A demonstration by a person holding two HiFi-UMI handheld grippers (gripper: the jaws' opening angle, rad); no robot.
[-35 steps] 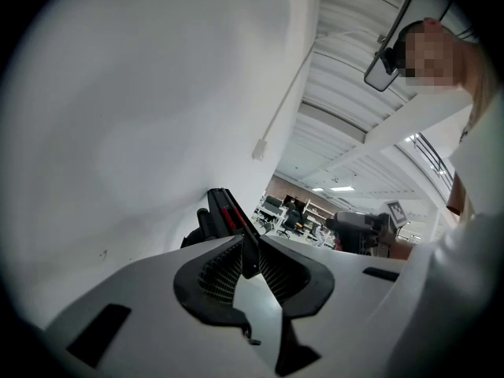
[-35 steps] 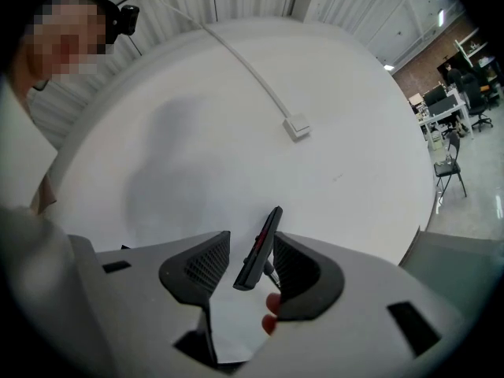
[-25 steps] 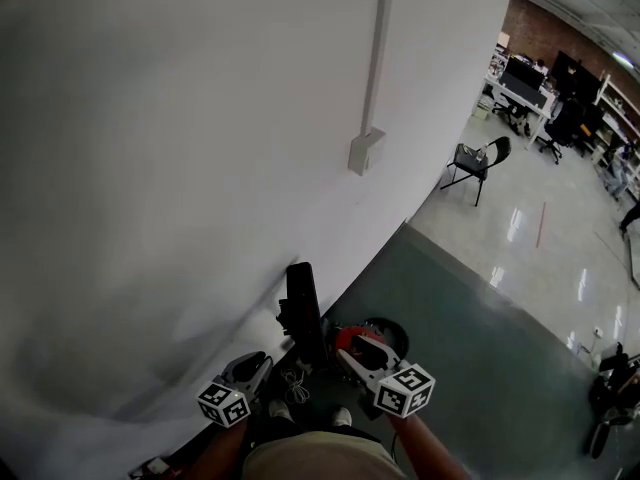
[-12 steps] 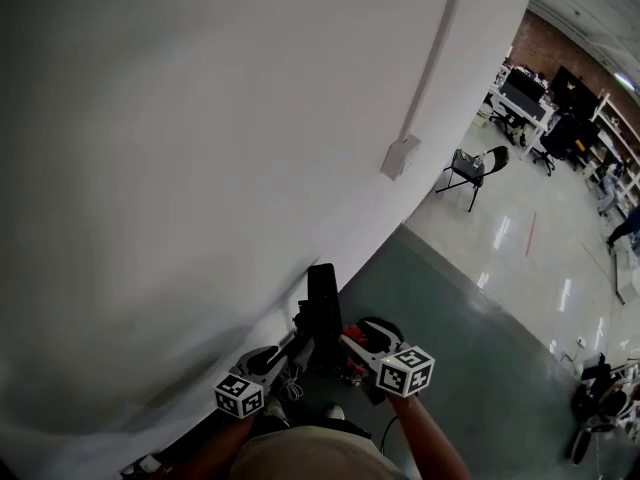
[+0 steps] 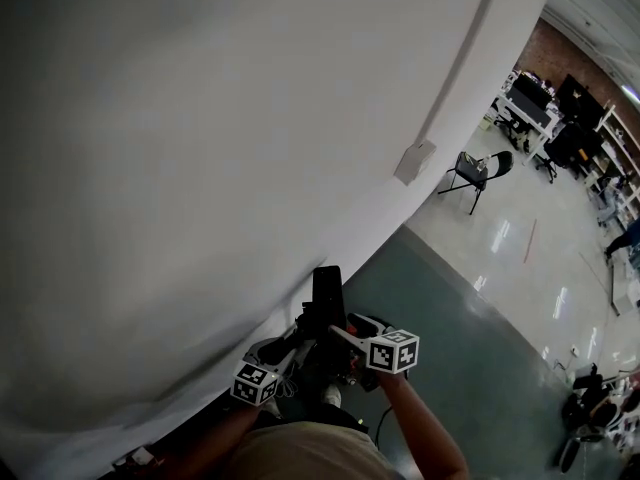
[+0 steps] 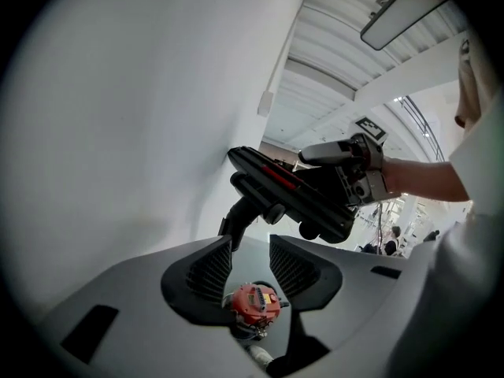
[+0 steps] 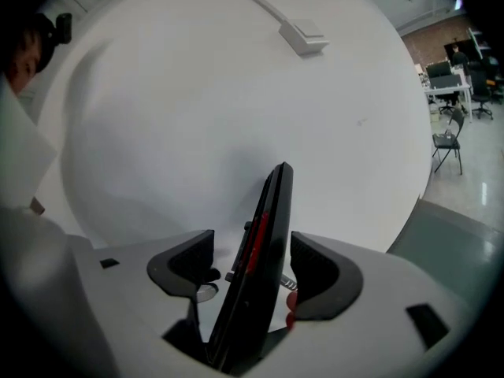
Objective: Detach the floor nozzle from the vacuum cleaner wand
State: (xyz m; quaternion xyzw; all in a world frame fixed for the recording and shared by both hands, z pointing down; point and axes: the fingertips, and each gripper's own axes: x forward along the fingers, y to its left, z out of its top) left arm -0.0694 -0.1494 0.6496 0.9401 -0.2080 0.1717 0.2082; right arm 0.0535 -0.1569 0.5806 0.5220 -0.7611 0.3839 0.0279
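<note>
The black floor nozzle (image 5: 327,293) stands up on its end, close to the big white wall (image 5: 200,168). It is low down, where the wall meets the green floor (image 5: 440,318).

My right gripper (image 7: 252,239) has its jaws spread wide, and they have just been opening. The floor nozzle stands between them with its thin edge toward me and a red stripe down it. The right pad is just beside the nozzle. There is a gap at the left pad, so nothing is being pinched.

My left gripper (image 6: 250,246) has its jaws a little way apart, and they have just been opening too. Nothing sits between the pads. Through the gap I see the floor and a red round part of the vacuum cleaner (image 6: 254,304) farther down. The nozzle's bent black neck (image 6: 236,219) is just past the left jaw tip.

A small white box (image 5: 415,161) sits on the wall. A black folding chair (image 5: 478,171) stands far off on the shiny floor.
</note>
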